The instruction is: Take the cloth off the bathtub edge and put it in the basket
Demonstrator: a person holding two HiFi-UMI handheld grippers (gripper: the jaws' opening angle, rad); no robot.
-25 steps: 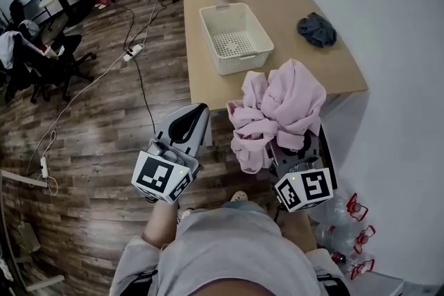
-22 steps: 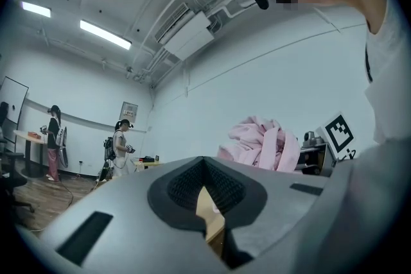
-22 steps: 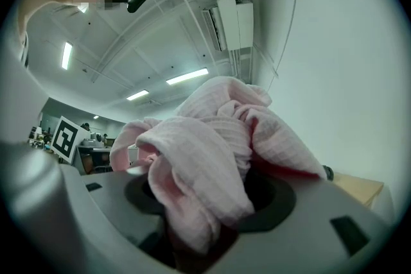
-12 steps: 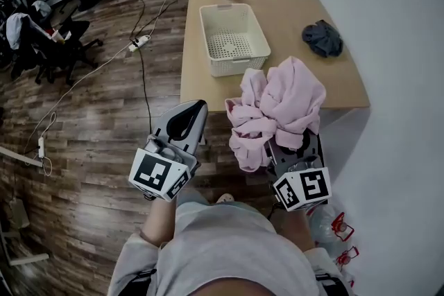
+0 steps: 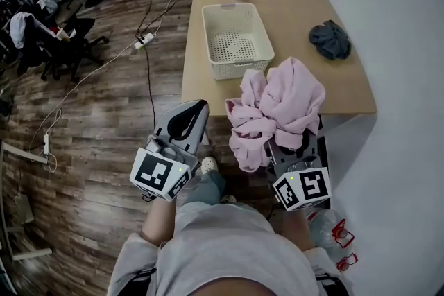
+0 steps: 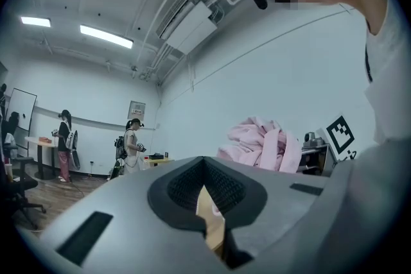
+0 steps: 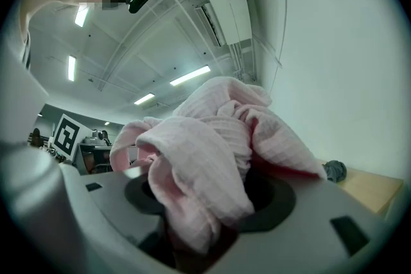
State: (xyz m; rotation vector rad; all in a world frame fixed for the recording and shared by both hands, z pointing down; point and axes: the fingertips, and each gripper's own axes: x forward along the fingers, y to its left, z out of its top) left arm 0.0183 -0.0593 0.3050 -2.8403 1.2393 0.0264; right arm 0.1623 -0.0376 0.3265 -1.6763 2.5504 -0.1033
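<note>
Office table [image 5: 298,10]: white basket [image 5: 240,70] stood beyond the pink cloth [image 5: 281,107].
Right gripper [image 5: 295,149] pinched it; hanging folds could catch the rim. Left gripper's [image 5: 193,109] jaws were together, empty.

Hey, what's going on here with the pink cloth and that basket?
A person holds a gripper in each hand. The right gripper is clamped on a bunched pink cloth. The cream basket on the wooden table stands empty. The left gripper is shut, holding nothing.
</note>
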